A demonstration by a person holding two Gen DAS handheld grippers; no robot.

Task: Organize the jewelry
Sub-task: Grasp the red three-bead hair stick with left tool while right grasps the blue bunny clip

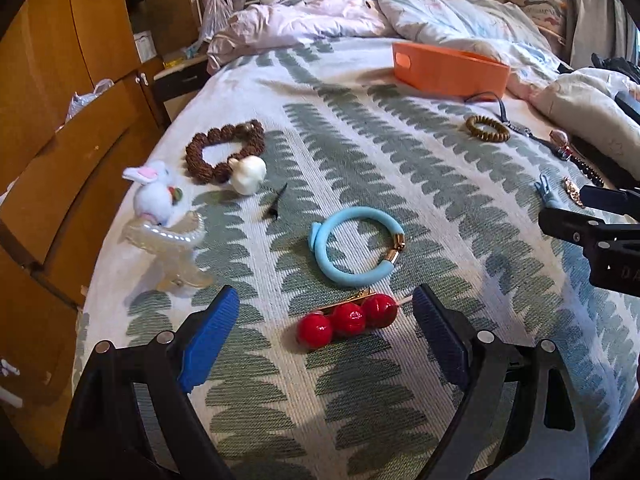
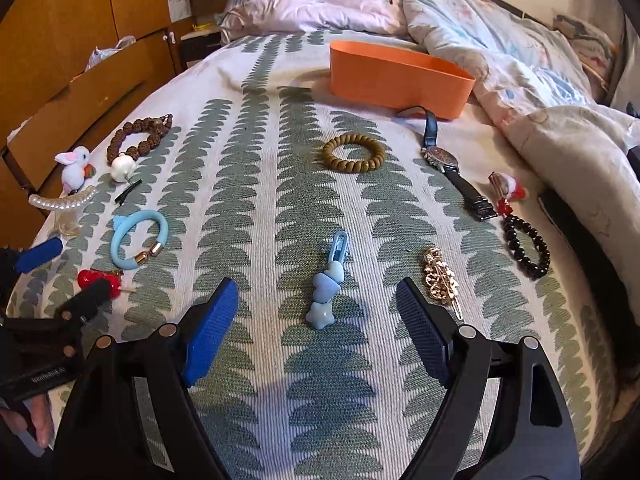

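Jewelry lies scattered on a leaf-patterned bedspread. My left gripper (image 1: 326, 304) is open and hangs low over a red three-ball hair clip (image 1: 347, 319), which sits between its blue fingers untouched. Just beyond lies a light blue bracelet (image 1: 356, 251). My right gripper (image 2: 317, 300) is open over a blue heart hair clip (image 2: 326, 280), not touching it. A gold hair clip (image 2: 440, 276) lies just right of its right finger. An orange box (image 2: 396, 80) stands at the far side of the bed. The left gripper (image 2: 68, 276) also shows at the left edge of the right wrist view.
Brown bead bracelet (image 1: 224, 152), white bead (image 1: 249, 174), plush rabbit clip (image 1: 154, 192), clear claw clip (image 1: 172, 248) and small black clip (image 1: 276, 202) lie left. Olive bracelet (image 2: 354, 152), watch (image 2: 448, 160), black bead bracelet (image 2: 526, 246) lie right. Rumpled quilts (image 2: 500, 40) behind; wooden cabinet (image 1: 60, 80) left.
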